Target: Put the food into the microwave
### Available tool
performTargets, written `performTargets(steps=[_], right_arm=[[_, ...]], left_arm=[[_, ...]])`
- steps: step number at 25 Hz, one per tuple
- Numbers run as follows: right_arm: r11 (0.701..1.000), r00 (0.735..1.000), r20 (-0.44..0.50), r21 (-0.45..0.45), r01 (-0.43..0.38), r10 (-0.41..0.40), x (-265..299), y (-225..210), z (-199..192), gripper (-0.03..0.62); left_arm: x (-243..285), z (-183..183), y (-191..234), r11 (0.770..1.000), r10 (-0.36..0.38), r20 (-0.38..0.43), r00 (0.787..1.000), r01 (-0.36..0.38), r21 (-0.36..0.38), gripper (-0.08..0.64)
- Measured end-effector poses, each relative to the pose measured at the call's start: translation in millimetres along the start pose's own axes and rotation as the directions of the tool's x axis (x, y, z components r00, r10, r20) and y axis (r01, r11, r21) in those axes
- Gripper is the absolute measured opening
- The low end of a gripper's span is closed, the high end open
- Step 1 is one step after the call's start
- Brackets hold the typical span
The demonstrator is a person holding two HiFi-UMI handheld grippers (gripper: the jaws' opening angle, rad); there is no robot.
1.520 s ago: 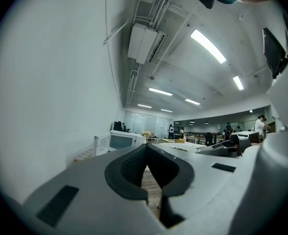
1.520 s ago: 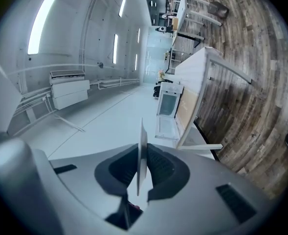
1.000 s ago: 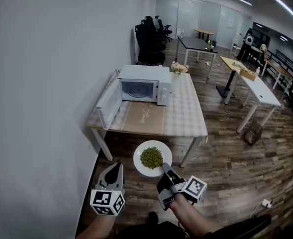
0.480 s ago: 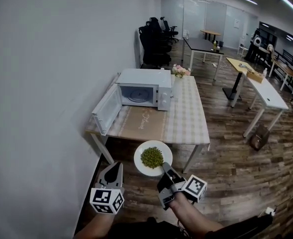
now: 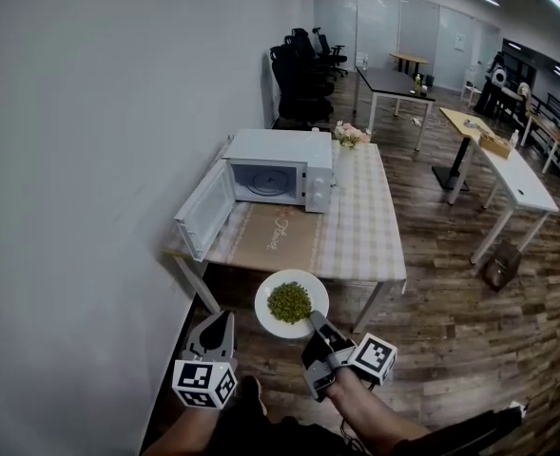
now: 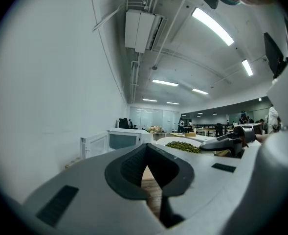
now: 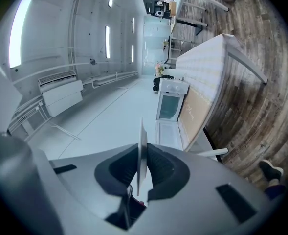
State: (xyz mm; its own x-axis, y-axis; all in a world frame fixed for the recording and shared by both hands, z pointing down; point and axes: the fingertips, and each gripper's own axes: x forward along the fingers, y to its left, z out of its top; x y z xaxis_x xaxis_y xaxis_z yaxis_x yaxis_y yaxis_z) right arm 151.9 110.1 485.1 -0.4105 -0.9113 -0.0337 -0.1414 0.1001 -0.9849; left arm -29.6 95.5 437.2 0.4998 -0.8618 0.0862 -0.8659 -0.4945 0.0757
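Note:
A white plate heaped with green peas hangs level over the wooden floor, short of the table. My right gripper is shut on the plate's near rim, which shows edge-on between its pads. To the plate's left my left gripper is shut with nothing in it. Its closed tips point toward the white microwave. The microwave stands at the table's far left with its door swung open toward me. The cavity looks empty.
A white wall runs along the left. A small bunch of flowers stands behind the microwave. Black office chairs and several desks fill the room beyond. My shoe shows on the wooden floor.
The table and microwave have drawn a little nearer in the head view. Both grippers and the plate keep their places in the picture. A shoe has come into view below.

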Motion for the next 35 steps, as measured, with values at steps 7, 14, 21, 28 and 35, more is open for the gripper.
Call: performTargets(steps=[7, 14, 21, 28, 35], right_arm=[[1.0, 1.0, -0.007, -0.018, 0.007, -0.007, 23.9, -6.8, 6.2, 0.043], [1.0, 1.0, 0.006, -0.023, -0.016, 0.016, 50.4, -3.3, 19.4, 0.043], [1.0, 0.999, 0.036, -0.007, -0.002, 0.003, 77.9, -10.5, 37.4, 0.043], [1.0, 1.0, 0.018, 0.009, 0.003, -0.004, 115.2, -24.1, 43.9, 0.043], [1.0, 1.0, 0.026, 0.005, 0.016, -0.016, 152.5, -30.5, 60.2, 0.043]], left_arm=[[21.0, -4.1, 17.1, 1.0, 0.004, 0.019, 1.0, -0.004, -0.006, 0.006], [40.0, 7.2, 32.8, 1.0, 0.023, 0.056, 0.998, -0.023, -0.003, 0.006], [68.5, 7.3, 42.0, 0.999, -0.018, 0.043, 0.999, 0.016, 0.045, 0.006], [93.9, 8.3, 69.4, 1.0, 0.003, 0.043, 0.999, -0.004, 0.016, 0.006], [130.1, 3.1, 88.1, 1.0, -0.017, 0.009, 1.0, 0.017, -0.004, 0.006]])
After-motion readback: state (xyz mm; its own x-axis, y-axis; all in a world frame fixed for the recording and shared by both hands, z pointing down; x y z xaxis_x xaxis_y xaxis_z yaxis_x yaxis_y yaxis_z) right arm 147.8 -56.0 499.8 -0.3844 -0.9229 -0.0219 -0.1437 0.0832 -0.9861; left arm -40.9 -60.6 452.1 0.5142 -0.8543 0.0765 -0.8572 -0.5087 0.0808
